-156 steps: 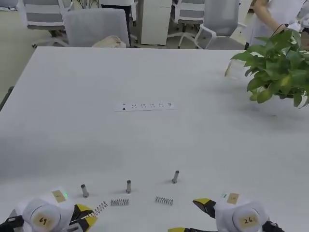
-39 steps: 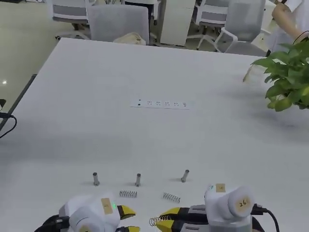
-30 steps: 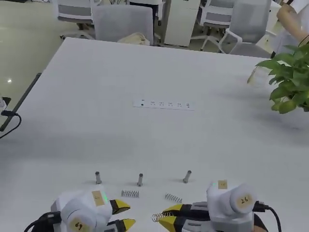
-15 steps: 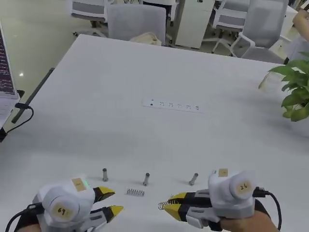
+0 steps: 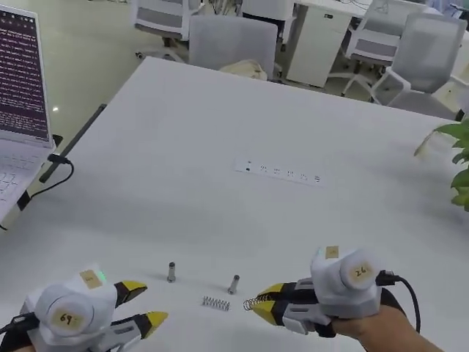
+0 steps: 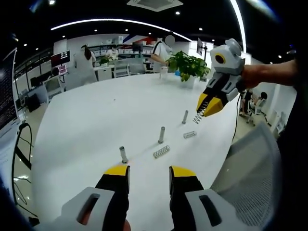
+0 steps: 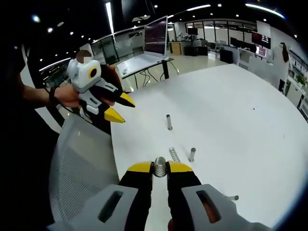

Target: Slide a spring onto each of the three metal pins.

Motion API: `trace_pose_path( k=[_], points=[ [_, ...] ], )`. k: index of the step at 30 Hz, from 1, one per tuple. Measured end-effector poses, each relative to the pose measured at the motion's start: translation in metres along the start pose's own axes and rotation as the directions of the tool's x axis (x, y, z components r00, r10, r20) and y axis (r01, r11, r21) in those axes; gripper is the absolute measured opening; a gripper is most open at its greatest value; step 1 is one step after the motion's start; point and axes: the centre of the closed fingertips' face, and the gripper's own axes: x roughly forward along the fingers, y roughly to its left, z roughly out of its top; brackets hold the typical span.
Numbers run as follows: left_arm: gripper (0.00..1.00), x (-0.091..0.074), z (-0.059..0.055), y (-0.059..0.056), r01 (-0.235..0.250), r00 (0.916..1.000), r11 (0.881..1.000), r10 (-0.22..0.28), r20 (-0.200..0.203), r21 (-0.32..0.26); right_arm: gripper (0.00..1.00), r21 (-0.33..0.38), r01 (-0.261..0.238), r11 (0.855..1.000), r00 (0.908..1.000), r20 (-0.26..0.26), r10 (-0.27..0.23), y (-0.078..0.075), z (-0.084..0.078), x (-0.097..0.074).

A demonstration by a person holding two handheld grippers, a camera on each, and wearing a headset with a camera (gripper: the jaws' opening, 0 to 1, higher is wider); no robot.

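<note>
The white surface (image 5: 220, 147) is broad and mostly bare, set in a bright open office. A flat white power strip (image 5: 282, 171) lies near its middle, at 12 o'clock from the pins. In the head view an open laptop (image 5: 22, 81) with lines of text on its screen sits at 9 o'clock, and a dark cable (image 5: 62, 165) runs along that edge of the surface. Grey office chairs (image 5: 227, 44) stand beyond the far edge at 12 o'clock. The leaves of a potted plant (image 5: 462, 161) reach in at 3 o'clock.

Near the front edge, the left gripper view shows three metal pins (image 6: 161, 134) standing upright in a row. Two loose springs (image 6: 161, 151) lie flat on the surface just beside them.

The right gripper (image 5: 262, 301) is clenched on a third spring (image 5: 251, 302), pinching the coil between its yellow tips. It holds that spring near the pin at the row's 3 o'clock end.

The left gripper (image 5: 146, 303) sits at 7 o'clock from the pins. Its jaws are spread apart and nothing is between them.
</note>
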Motion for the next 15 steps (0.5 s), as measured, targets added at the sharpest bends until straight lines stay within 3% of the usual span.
trace_pose_path(
  k=[15],
  points=[
    [0.38,-0.014,-0.013,0.021,-0.044,0.9990,0.997,0.045,0.010,-0.058,0.09,-0.097,-0.025,0.995,0.9970,-0.076,0.018,-0.020,0.027,0.032]
  ],
)
